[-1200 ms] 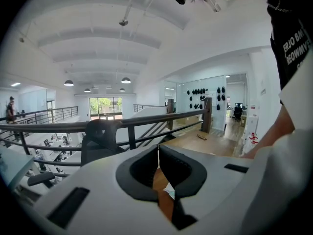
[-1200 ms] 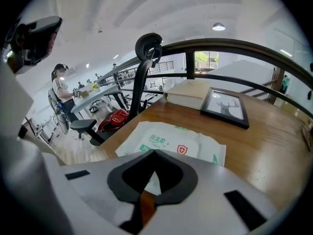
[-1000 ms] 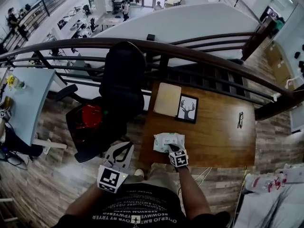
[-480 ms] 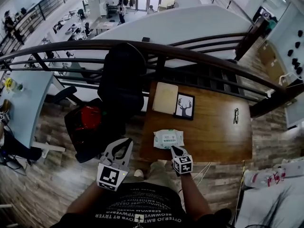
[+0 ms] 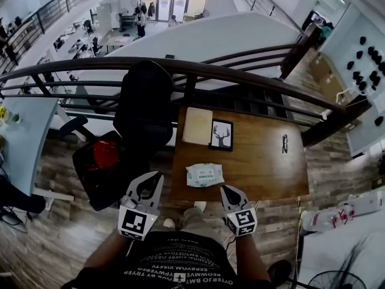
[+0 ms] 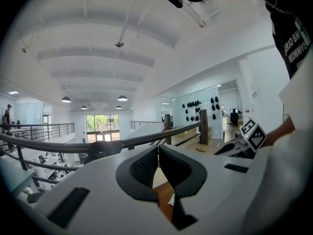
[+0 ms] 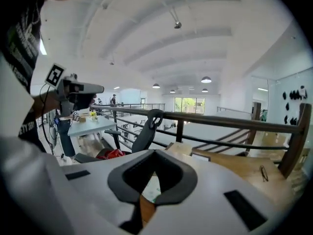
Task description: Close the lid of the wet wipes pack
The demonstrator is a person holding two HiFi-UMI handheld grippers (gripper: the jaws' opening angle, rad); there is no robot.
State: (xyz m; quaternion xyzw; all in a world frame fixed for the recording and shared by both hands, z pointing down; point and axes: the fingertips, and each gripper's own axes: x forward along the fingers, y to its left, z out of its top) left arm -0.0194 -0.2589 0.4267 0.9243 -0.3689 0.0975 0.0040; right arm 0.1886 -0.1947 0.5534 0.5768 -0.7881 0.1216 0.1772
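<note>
Head view: the white, green-printed soft wet wipes pack is lying flat on the brown rectangular wooden table, near the front edge and toward the left side. Its top face is being seen as flat. The lid seam is too small to be resolved. Both grippers are being held apart from the pack.

The white plastic left gripper is being held off the table's front left corner, above the plank floor, with its marker cube toward the person. In the left gripper view its jaws are being pressed together tip to tip, and they are empty.

The white plastic right gripper is being held at the table's front edge, nearer the person than the pack and just to its right. In the right gripper view these jaws are likewise being pressed together at the tips, with nothing pinched. The pack is being glimpsed through the opening behind the tips, down on the table.

Other items noted:
- A black-framed deer picture and a pale beige rectangular board are lying just beside each other at the far left of the table.
- Dark-rimmed spectacles are lying well apart, to the right.
- A black office chair is standing left of the table, with a red object on its seat.
- A dark curved railing is running beyond the table.
</note>
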